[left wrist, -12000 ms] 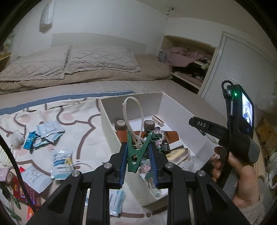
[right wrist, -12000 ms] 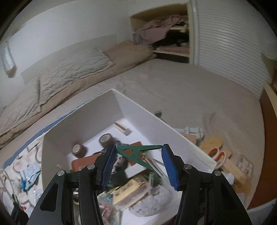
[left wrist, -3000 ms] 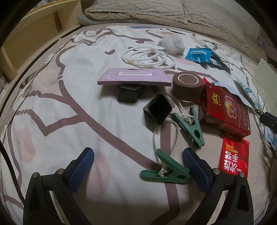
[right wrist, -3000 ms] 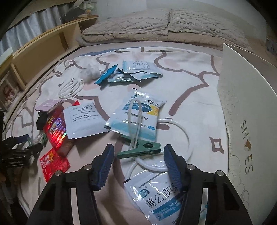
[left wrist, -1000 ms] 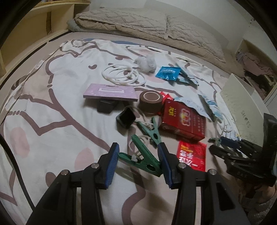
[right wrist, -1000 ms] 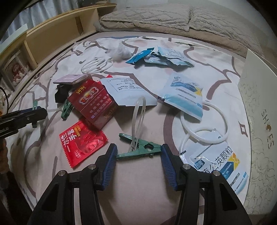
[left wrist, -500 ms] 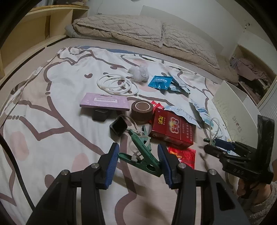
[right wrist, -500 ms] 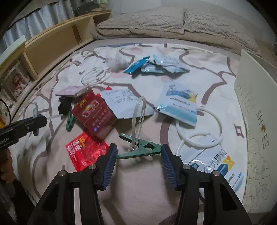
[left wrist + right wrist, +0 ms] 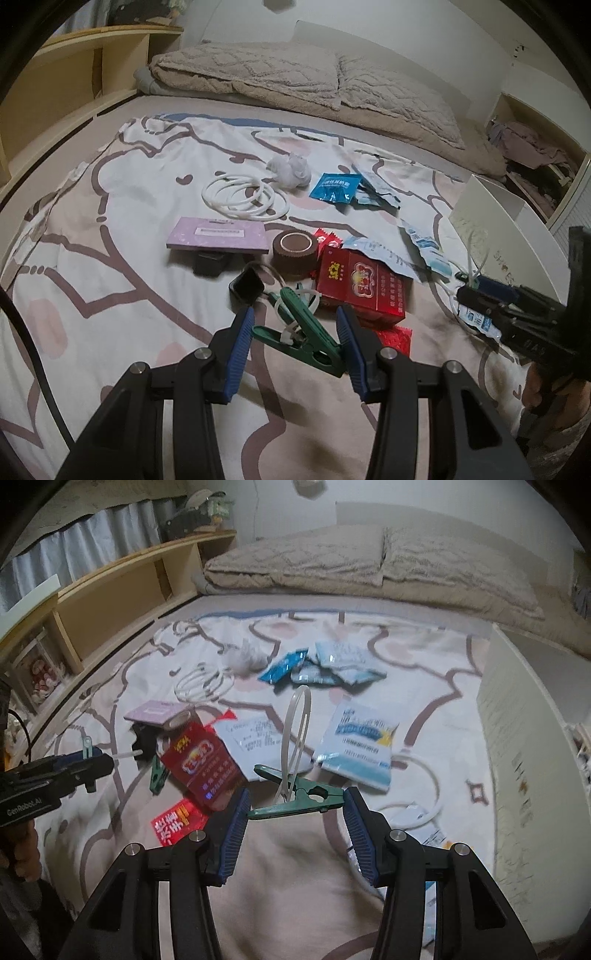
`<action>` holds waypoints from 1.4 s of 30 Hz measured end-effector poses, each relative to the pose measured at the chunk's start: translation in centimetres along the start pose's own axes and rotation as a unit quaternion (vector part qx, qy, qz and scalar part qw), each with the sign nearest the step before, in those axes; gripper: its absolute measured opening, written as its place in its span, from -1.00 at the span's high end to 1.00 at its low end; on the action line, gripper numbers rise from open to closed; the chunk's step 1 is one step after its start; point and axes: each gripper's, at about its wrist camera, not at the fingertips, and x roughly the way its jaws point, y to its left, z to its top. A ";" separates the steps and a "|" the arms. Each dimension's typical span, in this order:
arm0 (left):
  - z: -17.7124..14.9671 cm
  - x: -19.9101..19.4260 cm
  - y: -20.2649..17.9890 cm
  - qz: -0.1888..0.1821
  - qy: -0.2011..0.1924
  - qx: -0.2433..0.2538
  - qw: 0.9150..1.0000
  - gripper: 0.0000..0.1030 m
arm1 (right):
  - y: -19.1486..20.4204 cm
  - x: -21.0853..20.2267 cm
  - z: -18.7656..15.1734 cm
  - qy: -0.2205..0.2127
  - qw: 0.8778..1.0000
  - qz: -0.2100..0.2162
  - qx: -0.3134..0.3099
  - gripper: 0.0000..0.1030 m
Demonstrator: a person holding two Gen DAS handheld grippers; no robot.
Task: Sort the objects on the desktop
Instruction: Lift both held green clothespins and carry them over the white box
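My left gripper (image 9: 295,345) is shut on a green clothes clip (image 9: 306,336) with a white loop through it, held just above the patterned bedspread (image 9: 122,229). In the right wrist view my right gripper (image 9: 293,814) is shut on a second green clip (image 9: 303,801), from which a white zip-tie loop (image 9: 295,731) stands up. A third green clip (image 9: 159,773) lies on the spread beside the red box (image 9: 203,764). Each gripper shows in the other's view: the right gripper (image 9: 491,295) at the right, the left gripper (image 9: 66,768) at the left.
A white shoebox (image 9: 517,738) stands at the right edge. On the spread lie a brown tape roll (image 9: 295,249), a purple card (image 9: 218,238), white rings (image 9: 243,194), blue sachets (image 9: 334,186), a black cube (image 9: 246,284) and a red packet (image 9: 177,821). Pillows lie behind.
My right gripper has risen with its clip, so the items on the spread look farther off. The left gripper has kept its clip and barely moved.
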 end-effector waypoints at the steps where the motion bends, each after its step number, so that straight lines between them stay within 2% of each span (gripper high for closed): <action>1: 0.0 -0.1 -0.1 0.000 -0.003 0.001 1.000 0.11 | 0.1 -0.5 0.3 -0.009 1.000 -0.006 -0.005 -0.02; 16: 0.4 -0.9 -0.7 0.006 -0.027 0.010 1.000 0.11 | -1.2 -7.2 5.0 -0.111 0.993 -0.039 -0.008 -0.02; 25: 0.8 -1.0 -0.9 0.003 -0.032 0.009 0.999 0.11 | -3.7 -9.2 8.8 -0.145 0.987 -0.063 0.011 -0.02; 31: 2.0 -1.5 -2.6 -0.002 -0.052 0.029 0.998 0.11 | -6.4 -9.8 10.1 -0.139 0.986 -0.089 0.013 -0.02; 42: 4.6 -1.7 -8.6 -0.036 -0.075 0.069 0.994 0.11 | -14.6 -10.6 9.9 -0.079 0.986 -0.146 0.024 -0.02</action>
